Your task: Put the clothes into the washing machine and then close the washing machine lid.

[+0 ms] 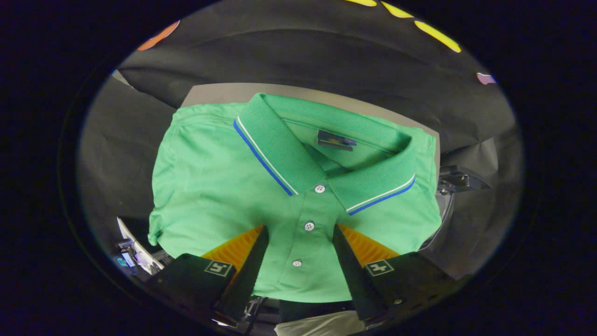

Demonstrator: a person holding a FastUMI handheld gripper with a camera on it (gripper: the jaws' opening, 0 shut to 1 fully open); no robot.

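A green polo shirt, folded, lies flat on a grey tabletop. Its collar carries blue and white stripes and points away from me, and the button placket runs toward me. My gripper hovers over the shirt's near part and is open. The placket and two of its white buttons lie in the gap between the fingers. The fingertips rest over the fabric on either side of the placket. Whether they touch the cloth I cannot tell.
Black cloth hangs behind and around the table. To the right of the shirt are a dark metal part and a curved clear edge. A white-edged device lies near the left finger, and something pale below the fingers.
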